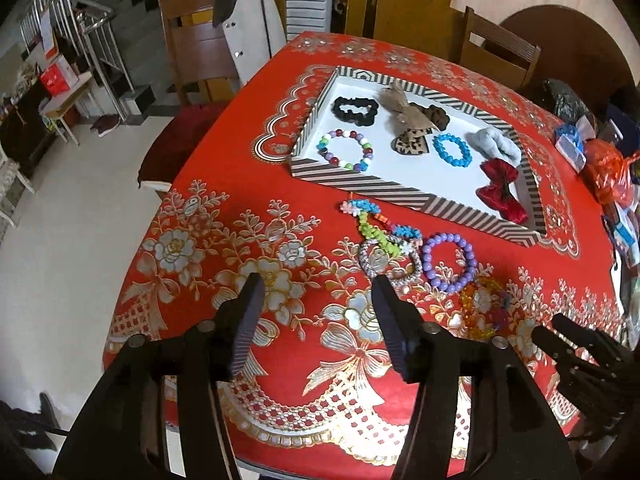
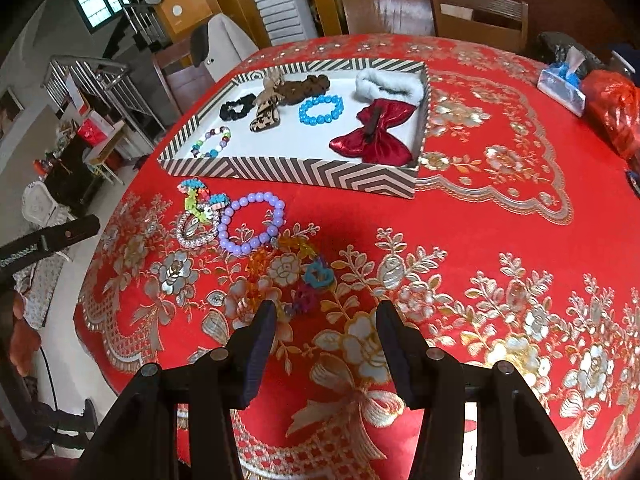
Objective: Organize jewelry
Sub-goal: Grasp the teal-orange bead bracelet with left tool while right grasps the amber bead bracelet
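Both grippers hang above the near edge of a red flowered tablecloth (image 2: pixel 460 216), each with its jaws spread wide and nothing between them. Ahead of the left gripper (image 1: pixel 318 284) lies a loose cluster of bracelets on the cloth: a silver bracelet (image 1: pixel 390 260) just beyond its right finger, a multicolour chain (image 1: pixel 374 220) trailing across it toward the tray, a purple bracelet (image 1: pixel 450 262) to the right, touching or nearly touching the silver one, and an orange bracelet (image 1: pixel 482 312) nearer and further right. From the right gripper (image 2: pixel 326 308) the same cluster sits ahead and to the left, the orange bracelet (image 2: pixel 288 272) closest, just beyond its left finger, with the purple bracelet (image 2: pixel 252 224) and silver bracelet (image 2: pixel 196 228) farther off. Beyond the cluster stands a striped tray (image 1: pixel 400 196), its near wall close to the chain. Inside it lie a mixed-bead bracelet (image 1: pixel 346 150), a blue bracelet (image 1: pixel 452 150), a black scrunchie (image 1: pixel 354 108), a red bow (image 1: pixel 502 190), a white scrunchie (image 2: pixel 390 84) and brown hair pieces (image 1: pixel 416 120)
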`<move>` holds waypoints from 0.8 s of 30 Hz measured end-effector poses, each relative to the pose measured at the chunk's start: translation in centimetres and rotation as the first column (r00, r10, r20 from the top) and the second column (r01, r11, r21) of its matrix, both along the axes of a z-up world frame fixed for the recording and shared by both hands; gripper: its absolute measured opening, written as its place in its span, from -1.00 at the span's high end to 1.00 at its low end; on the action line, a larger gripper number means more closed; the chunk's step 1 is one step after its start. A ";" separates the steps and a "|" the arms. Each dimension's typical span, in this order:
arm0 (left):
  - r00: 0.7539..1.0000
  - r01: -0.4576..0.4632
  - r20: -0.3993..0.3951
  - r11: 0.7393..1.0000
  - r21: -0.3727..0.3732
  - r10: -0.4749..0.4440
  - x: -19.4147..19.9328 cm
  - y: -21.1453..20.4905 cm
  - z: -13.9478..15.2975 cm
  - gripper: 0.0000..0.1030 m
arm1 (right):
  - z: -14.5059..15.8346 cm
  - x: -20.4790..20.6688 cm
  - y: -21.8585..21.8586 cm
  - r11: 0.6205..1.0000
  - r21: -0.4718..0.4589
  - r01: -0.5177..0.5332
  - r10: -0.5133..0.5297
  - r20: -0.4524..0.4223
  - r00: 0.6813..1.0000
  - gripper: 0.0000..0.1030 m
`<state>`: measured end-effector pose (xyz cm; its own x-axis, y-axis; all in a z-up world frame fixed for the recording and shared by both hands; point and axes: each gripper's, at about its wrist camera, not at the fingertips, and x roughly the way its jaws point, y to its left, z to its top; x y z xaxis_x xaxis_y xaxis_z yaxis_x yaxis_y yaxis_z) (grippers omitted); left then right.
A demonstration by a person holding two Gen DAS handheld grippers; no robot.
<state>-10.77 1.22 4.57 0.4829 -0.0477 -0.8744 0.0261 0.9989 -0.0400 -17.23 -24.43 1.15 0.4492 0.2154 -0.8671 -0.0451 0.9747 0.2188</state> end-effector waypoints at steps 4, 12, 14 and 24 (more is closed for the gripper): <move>1.000 -0.006 -0.027 1.000 -0.012 0.006 0.8 0.4 -0.6 -0.10 | -0.7 0.9 0.6 1.000 -0.005 -0.010 0.010 -0.014 1.000 0.04; 0.996 0.009 -0.090 0.998 -0.059 -0.014 4.4 -0.2 -2.5 -0.10 | -1.3 2.2 1.1 1.000 -0.003 -0.012 0.012 -0.029 1.000 0.04; 0.994 0.036 -0.099 0.998 -0.054 -0.041 5.7 -0.6 -3.1 -0.10 | -1.4 2.5 1.0 1.000 -0.001 -0.009 0.009 -0.033 0.999 0.04; 0.970 0.198 -0.142 0.980 -0.024 -0.199 10.3 -1.9 -6.1 -0.11 | -1.9 3.4 0.7 1.000 0.002 0.019 -0.019 -0.057 0.998 0.04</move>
<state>-0.48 -0.68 -1.51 0.3329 -0.1385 -0.9327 0.2171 0.9738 -0.0672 -13.79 -23.73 -0.72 0.4031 0.2098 -0.8908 -0.0143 0.9747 0.2231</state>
